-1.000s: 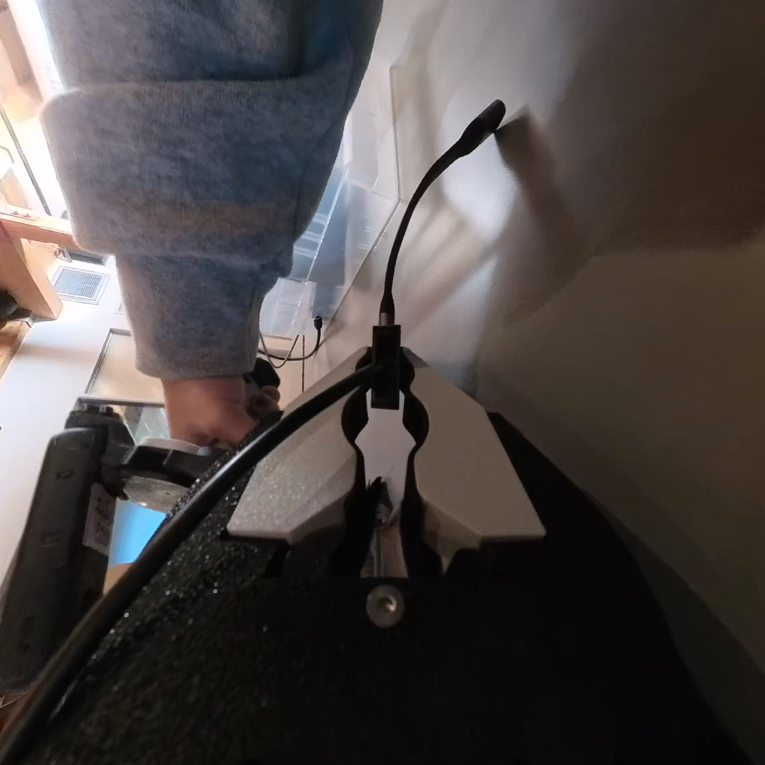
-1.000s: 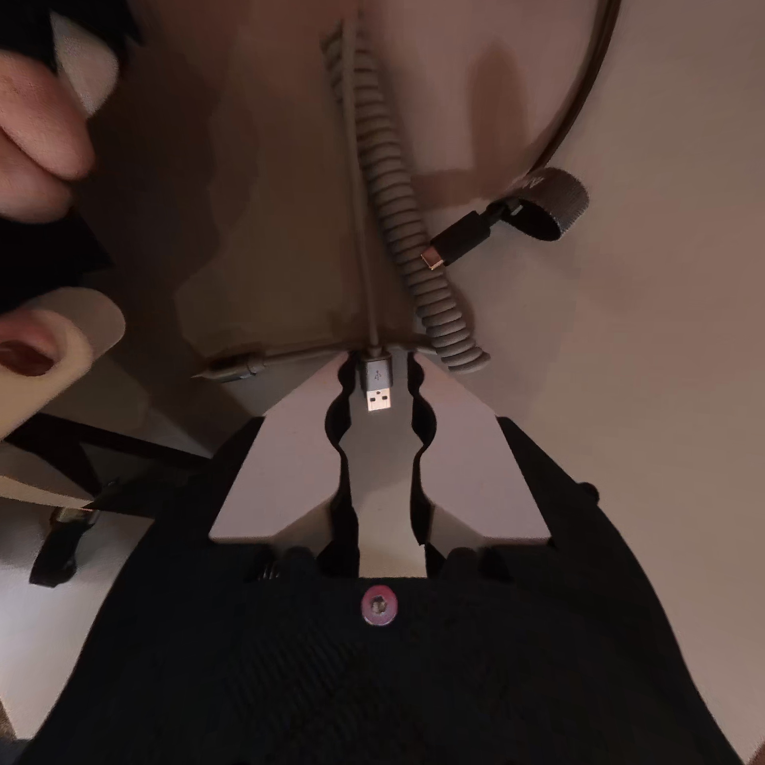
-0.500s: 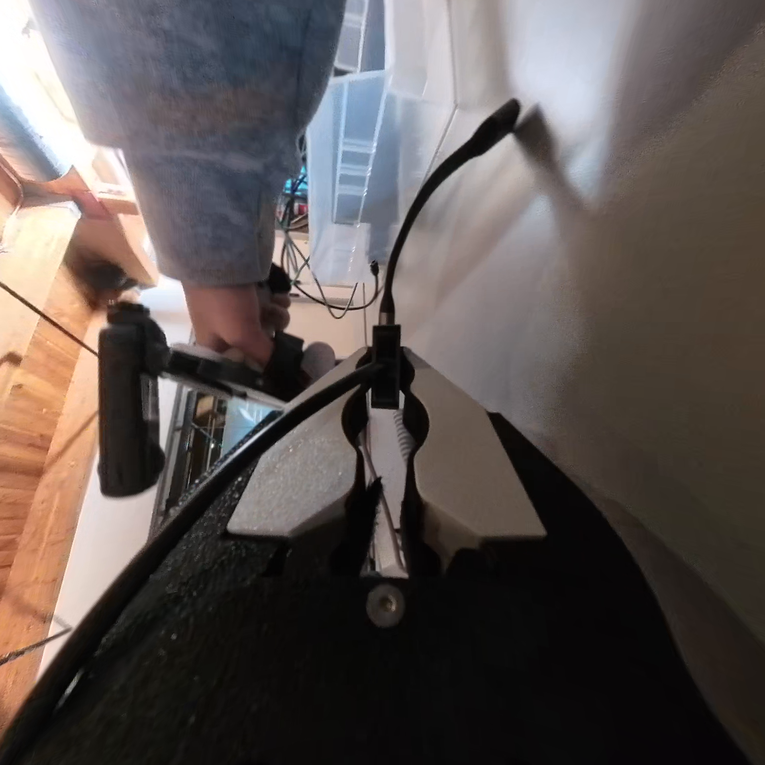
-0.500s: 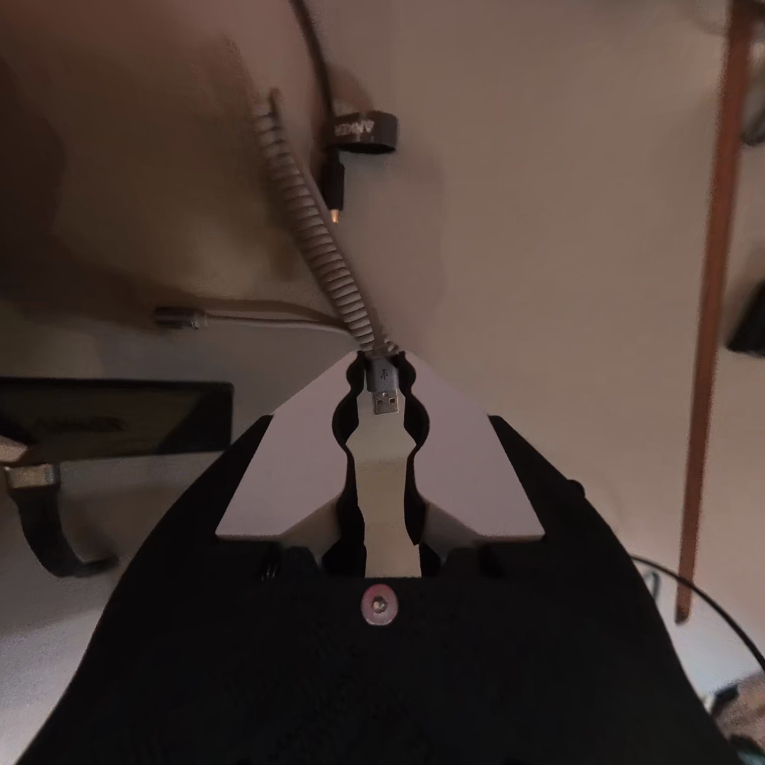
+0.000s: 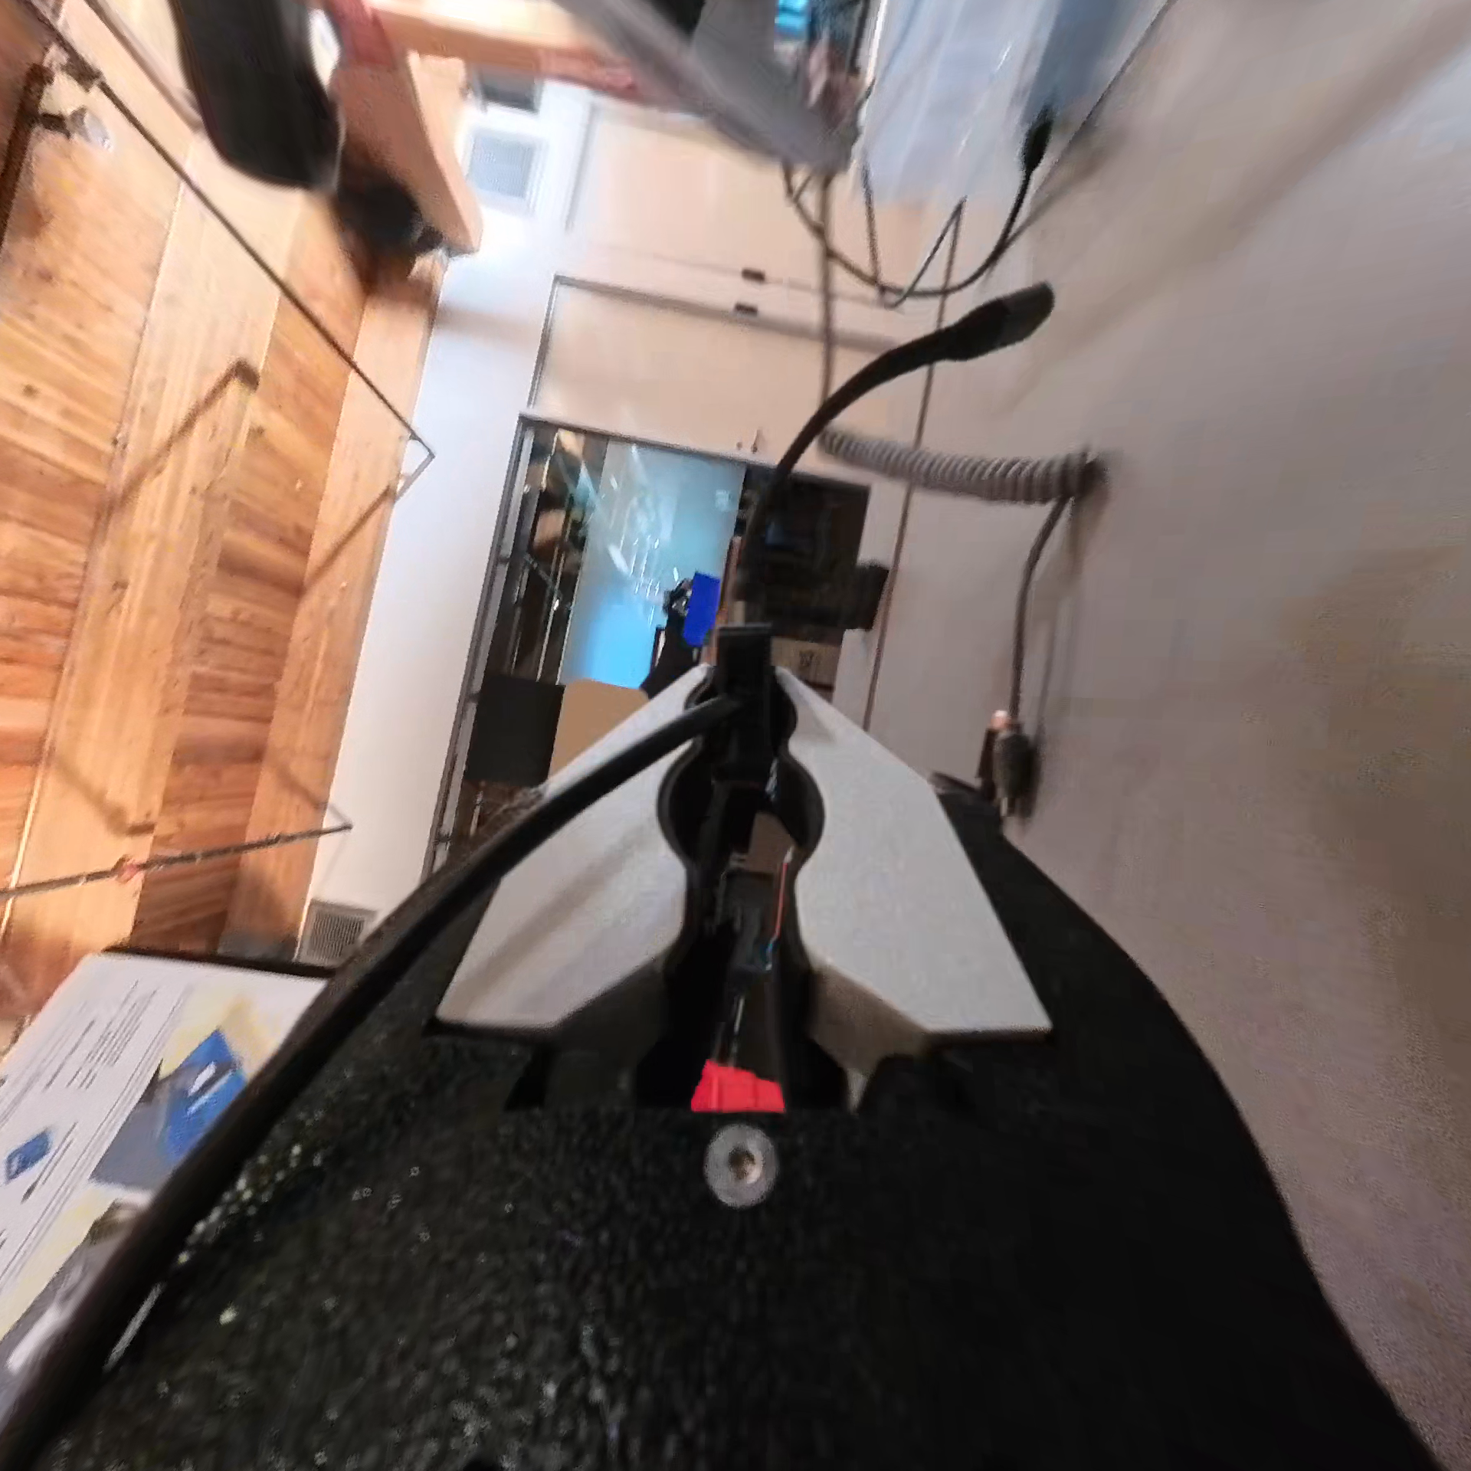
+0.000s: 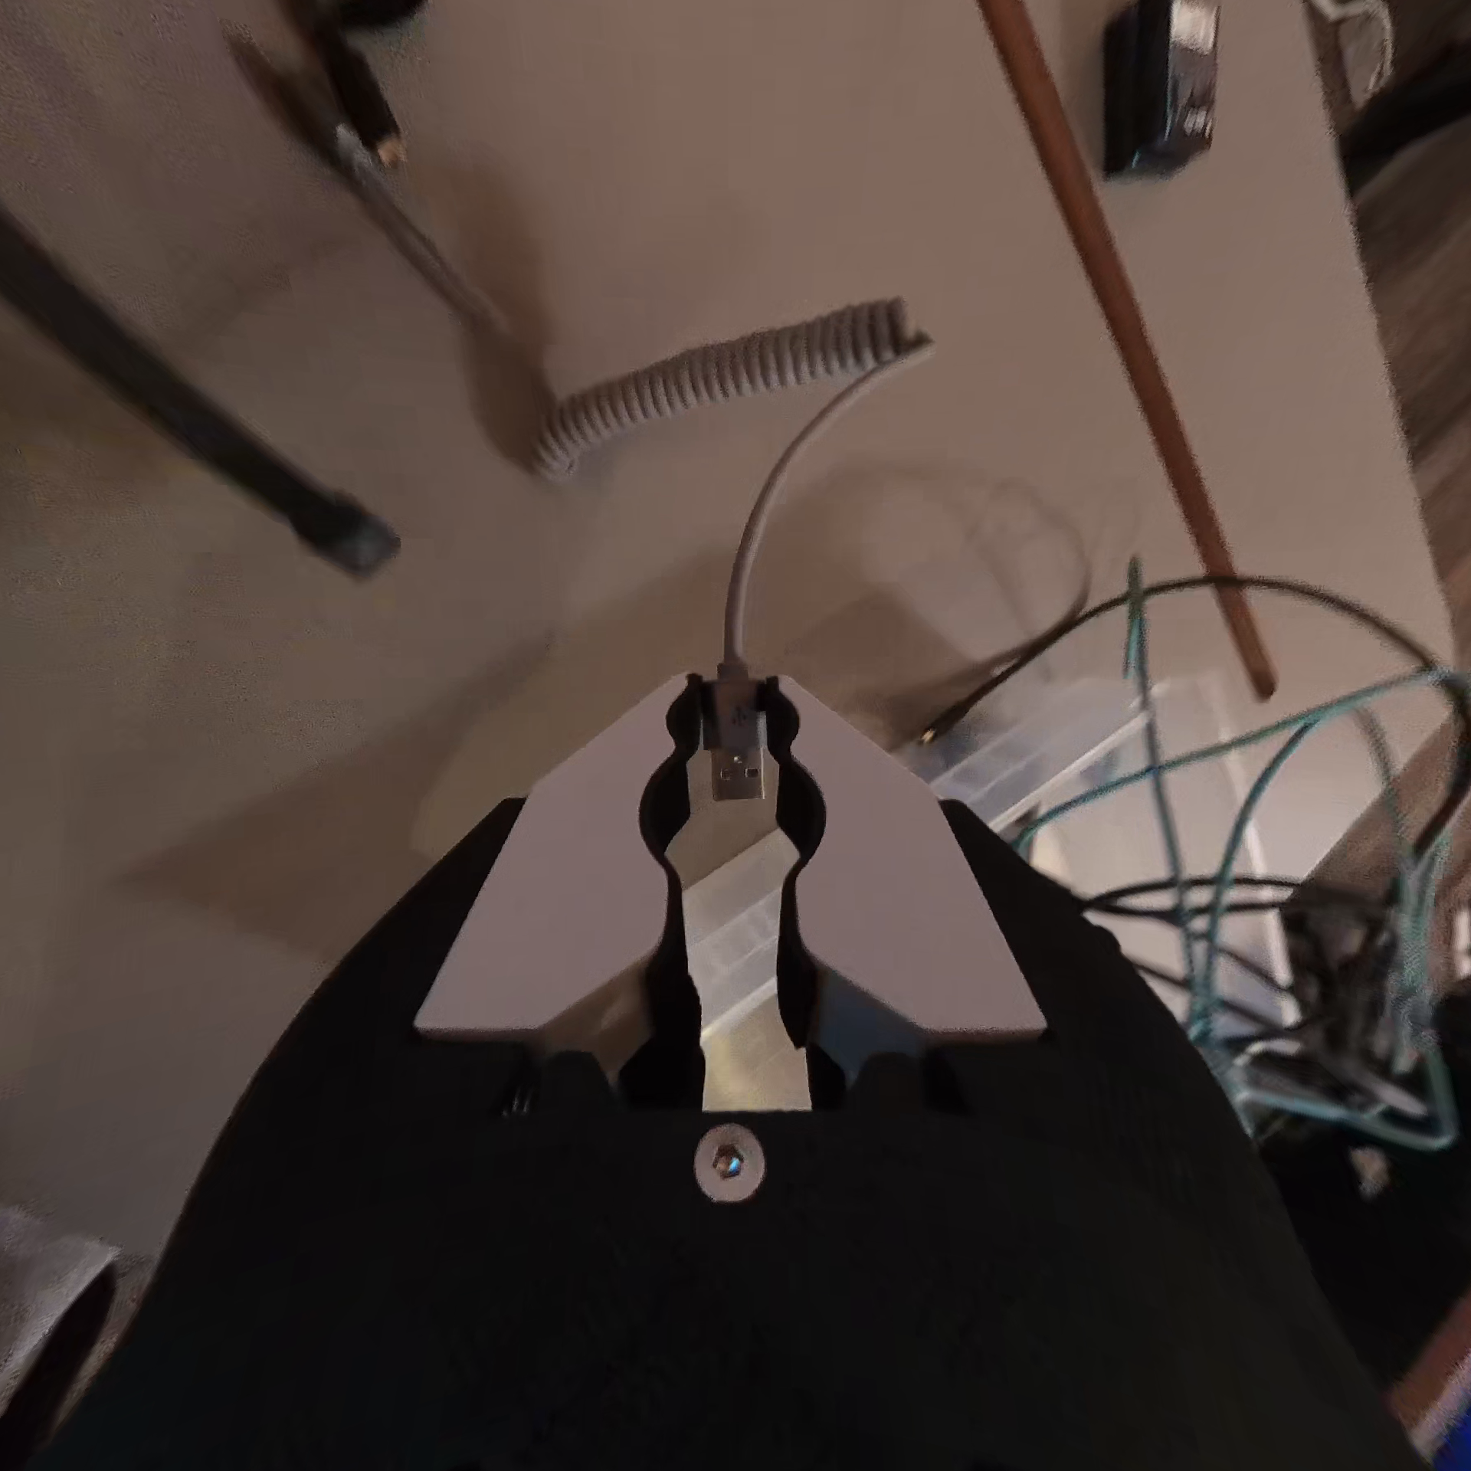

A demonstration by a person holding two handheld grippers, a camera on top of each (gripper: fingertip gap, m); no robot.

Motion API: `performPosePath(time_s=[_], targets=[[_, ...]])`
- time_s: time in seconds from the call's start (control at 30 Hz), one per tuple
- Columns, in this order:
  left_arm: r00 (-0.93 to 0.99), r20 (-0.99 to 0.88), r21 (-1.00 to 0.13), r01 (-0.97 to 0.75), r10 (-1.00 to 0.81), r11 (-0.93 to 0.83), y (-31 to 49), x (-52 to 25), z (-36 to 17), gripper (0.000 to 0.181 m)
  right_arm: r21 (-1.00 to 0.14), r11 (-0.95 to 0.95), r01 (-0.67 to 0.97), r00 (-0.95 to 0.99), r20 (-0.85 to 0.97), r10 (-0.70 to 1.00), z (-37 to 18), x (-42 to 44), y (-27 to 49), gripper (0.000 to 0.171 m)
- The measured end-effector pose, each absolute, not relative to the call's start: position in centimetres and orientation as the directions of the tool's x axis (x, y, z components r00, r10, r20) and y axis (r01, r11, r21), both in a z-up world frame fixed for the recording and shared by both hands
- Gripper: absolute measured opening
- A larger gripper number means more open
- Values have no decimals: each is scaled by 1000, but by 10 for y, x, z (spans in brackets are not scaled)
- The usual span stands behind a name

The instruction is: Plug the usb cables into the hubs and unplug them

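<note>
My left gripper (image 5: 744,684) is shut on a small black hub (image 5: 744,661) held edge-on between the tips. A short black cable (image 5: 875,374) curves forward from it to a free plug end, and a second black cable (image 5: 477,860) trails back to the lower left. My right gripper (image 6: 734,684) is shut on a grey USB-A plug (image 6: 736,732) whose metal end points back at the camera. Its thin grey lead (image 6: 764,509) arcs to a grey coiled cable (image 6: 716,382) on the beige table (image 6: 239,716). The coil also shows in the left wrist view (image 5: 955,470).
A blurred black cable end (image 6: 342,533) hangs at the left. A brown rod (image 6: 1114,318) crosses the table. A clear plastic box (image 6: 1074,756) and tangled green and black wires (image 6: 1273,796) sit at the right edge. A printed sheet (image 5: 119,1114) lies at the lower left.
The right gripper has swung right with the grey plug, and the coil now lies stretched ahead of it. The left view has turned; the sleeve and the other gripper have left it.
</note>
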State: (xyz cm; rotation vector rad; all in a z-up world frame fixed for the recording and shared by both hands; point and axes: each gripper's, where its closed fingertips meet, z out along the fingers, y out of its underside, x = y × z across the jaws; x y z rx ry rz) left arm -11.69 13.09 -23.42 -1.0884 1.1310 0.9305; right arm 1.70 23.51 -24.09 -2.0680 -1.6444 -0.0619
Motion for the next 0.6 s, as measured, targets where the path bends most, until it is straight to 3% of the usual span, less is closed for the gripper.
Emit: performPosePath(time_s=[0.2,0.37,0.6], targets=[[296,-954,-287,-948,51,134,141,-152,-226,9,-339,-241,909,343,285,895,-278,46,176,14],[261,-965,-257,-955,10,147,144,-146,-237,10,-271,-227,935,303,285,909,-328,54,131,13],[227,-974,-228,-957,-31,178,142,-136,-244,9,-332,-297,895,360,149,921,-350,48,111,15]])
